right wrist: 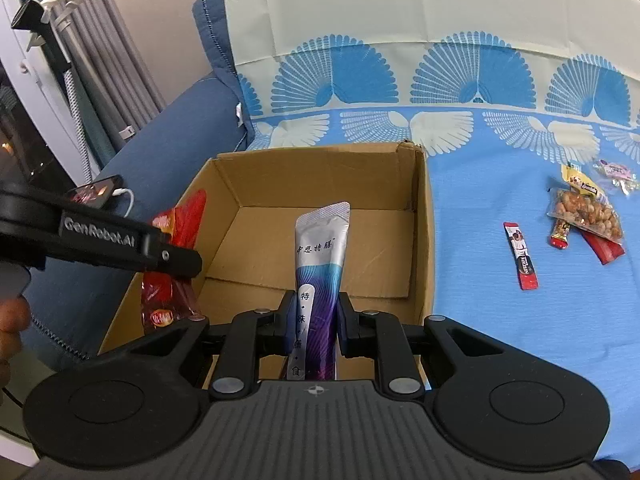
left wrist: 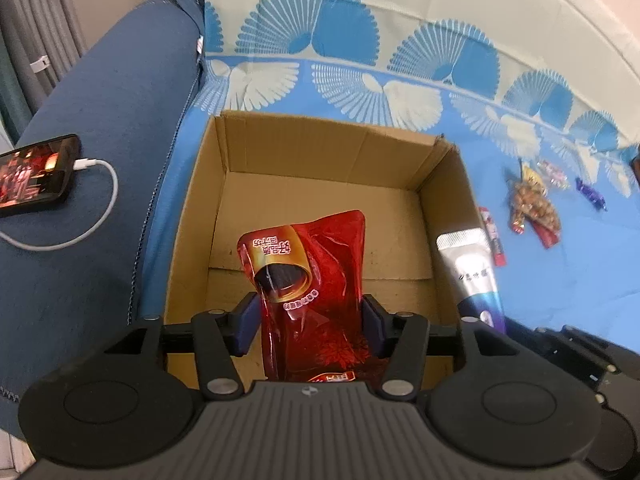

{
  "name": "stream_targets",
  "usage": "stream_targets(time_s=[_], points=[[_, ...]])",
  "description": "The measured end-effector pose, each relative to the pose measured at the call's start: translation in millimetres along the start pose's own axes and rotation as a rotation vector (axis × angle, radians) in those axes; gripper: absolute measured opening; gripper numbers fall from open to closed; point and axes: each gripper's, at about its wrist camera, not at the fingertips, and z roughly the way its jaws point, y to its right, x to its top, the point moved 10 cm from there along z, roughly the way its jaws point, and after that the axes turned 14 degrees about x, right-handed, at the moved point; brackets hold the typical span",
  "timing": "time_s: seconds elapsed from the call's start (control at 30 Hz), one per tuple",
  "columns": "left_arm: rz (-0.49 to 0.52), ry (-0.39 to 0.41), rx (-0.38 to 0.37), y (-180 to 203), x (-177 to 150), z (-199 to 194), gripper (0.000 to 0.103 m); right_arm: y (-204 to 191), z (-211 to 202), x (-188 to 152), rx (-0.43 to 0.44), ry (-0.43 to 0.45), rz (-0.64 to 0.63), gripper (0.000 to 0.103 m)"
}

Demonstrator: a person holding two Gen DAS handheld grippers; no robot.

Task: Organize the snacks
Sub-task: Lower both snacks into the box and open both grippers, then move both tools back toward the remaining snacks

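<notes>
Over cardboard box [left wrist: 320, 168] I held red snack pouch [left wrist: 316, 272] loosely between left gripper [left wrist: 310, 320] pads, jaws apart, no squeeze visible; right gripper [right wrist: 312, 324] clamped silver-purple sachet [right wrist: 320, 256]. Risk: pouch might catch near wall, sachets collide on release.

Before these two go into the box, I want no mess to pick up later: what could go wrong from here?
1. The red bag hangs between the left tool's fingers, which look slack on it; it might fall crooked.
2. The silver pouch in the right tool sits close to the left one above the box; they could bump.
3. The phone and cable lie just beside the box.
</notes>
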Motion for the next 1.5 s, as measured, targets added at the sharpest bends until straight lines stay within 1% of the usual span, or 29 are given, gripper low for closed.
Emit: stream_targets(time_s=[0.07,0.1,0.13,0.17,0.2,0.23,0.27,0.3,0.33,0.4,0.47,0.57,0.67,0.8,0.93,1.1,1.27,1.4,1.5], points=[[0.007,-0.026,0.013,0,1,8,0.075,3,4,3,-0.002,0.003,0.009,0.025],[0.004,-0.044,0.023,-2,1,12,0.091,5,4,4,-0.010,0.006,0.013,0.026],[-0.002,-0.047,0.024,-3,3,14,0.098,8,5,6,-0.021,0.008,0.018,0.032],[-0.008,-0.039,0.024,-5,5,14,0.099,10,5,7,-0.027,0.007,0.024,0.038],[-0.008,-0.028,0.030,-7,6,13,0.101,12,4,8,-0.035,0.013,0.032,0.046],[-0.002,-0.023,0.038,-8,7,12,0.103,13,1,10,-0.040,0.021,0.038,0.051],[0.005,-0.020,0.045,-9,7,10,0.103,14,-2,10,-0.043,0.025,0.040,0.054],[0.010,-0.022,0.048,-11,7,9,0.103,14,-5,9,-0.045,0.024,0.043,0.059],[0.013,-0.026,0.044,-12,6,6,0.103,14,-9,7,-0.046,0.021,0.048,0.062],[0.017,-0.038,0.036,-14,3,-4,0.103,12,-18,2,-0.043,0.015,0.055,0.063],[0.015,-0.048,0.058,-18,-1,-20,0.103,9,-30,-4,-0.044,0.006,0.054,0.064],[0.031,-0.016,0.083,-22,-2,-59,0.103,3,-52,-11,-0.046,0.009,0.052,0.065],[0.014,0.012,0.053,-27,1,-104,0.103,-2,-76,-15,-0.049,0.032,0.056,0.065],[-0.015,0.091,0.038,-34,7,-168,0.103,-8,-111,-14,-0.064,0.088,0.050,0.065],[-0.018,0.172,0.039,-35,12,-229,0.103,-10,-142,-11,-0.084,0.143,0.030,0.065],[-0.013,0.303,0.083,-36,11,-302,0.103,-10,-179,-10,-0.110,0.213,0.009,0.066],[-0.011,0.450,0.076,-29,9,-370,0.103,-6,-202,-13,-0.134,0.256,-0.005,0.067],[-0.003,0.520,0.041,-15,1,-406,0.103,-3,-216,-15,-0.144,0.285,0.003,0.067],[0.009,0.519,0.012,-3,-3,-418,0.103,-4,-227,-16,-0.142,0.313,-0.003,0.067]])
